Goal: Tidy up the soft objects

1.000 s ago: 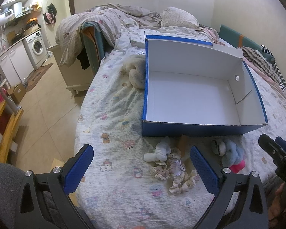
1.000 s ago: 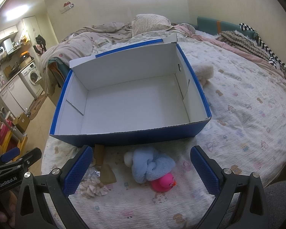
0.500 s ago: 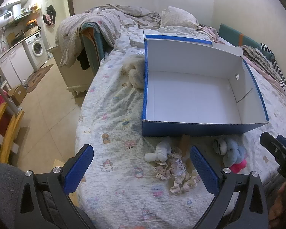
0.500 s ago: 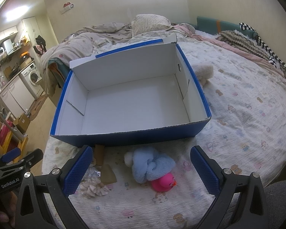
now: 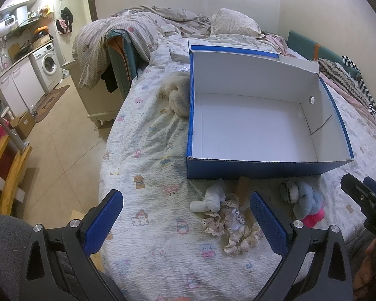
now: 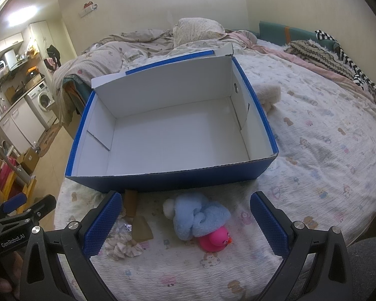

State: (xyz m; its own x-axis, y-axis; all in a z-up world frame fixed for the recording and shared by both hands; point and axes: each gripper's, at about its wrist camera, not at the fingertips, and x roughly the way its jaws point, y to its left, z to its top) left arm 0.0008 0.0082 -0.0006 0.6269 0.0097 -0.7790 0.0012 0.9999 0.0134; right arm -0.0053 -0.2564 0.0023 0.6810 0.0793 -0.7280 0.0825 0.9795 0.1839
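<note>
Nothing had yet been placed in the open blue cardboard box with white inside [image 6: 168, 135]. Both the left gripper [image 5: 185, 222] and right gripper [image 6: 185, 222] were held apart and empty above the light-blue plush toy [image 6: 200, 215] and frilly beige scrunchies [image 5: 234, 228], lying before the box on the cartoon-print bedsheet [image 5: 148, 165]; a grasp was judged next. A washing machine [image 5: 47, 65] was seen beyond.

Warm, dim indoor light; a bright ceiling lamp [image 6: 25, 12] glares at upper left. Soft shadows lie under the box [image 6: 173, 125]. Fisheye bending curves the edges, and corners go black.
</note>
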